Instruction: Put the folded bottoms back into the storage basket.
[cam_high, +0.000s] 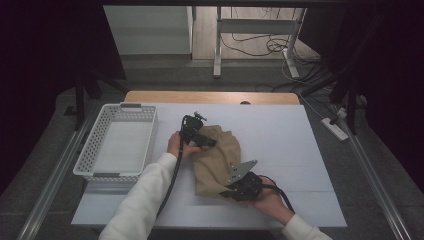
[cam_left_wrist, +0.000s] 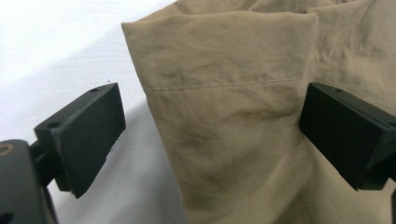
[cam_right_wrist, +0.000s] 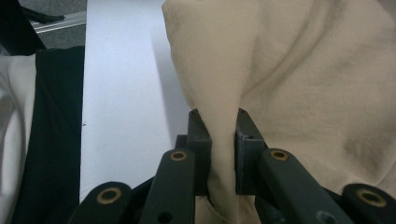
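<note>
A tan garment (cam_high: 216, 157) lies crumpled in the middle of the white table (cam_high: 280, 135). My left gripper (cam_high: 206, 142) sits at its upper left edge, open. In the left gripper view a stitched, folded edge of the garment (cam_left_wrist: 224, 107) lies between the wide-apart jaws of my left gripper (cam_left_wrist: 210, 135). My right gripper (cam_high: 227, 192) is at the garment's near edge. In the right gripper view the right gripper (cam_right_wrist: 223, 135) is shut on a pinched ridge of the garment (cam_right_wrist: 289, 79).
A white perforated basket (cam_high: 120, 142) stands empty at the table's left. Bare table surface lies to the right of the garment and along the near edge. Desk legs and cables (cam_high: 270, 45) are on the floor beyond the far edge.
</note>
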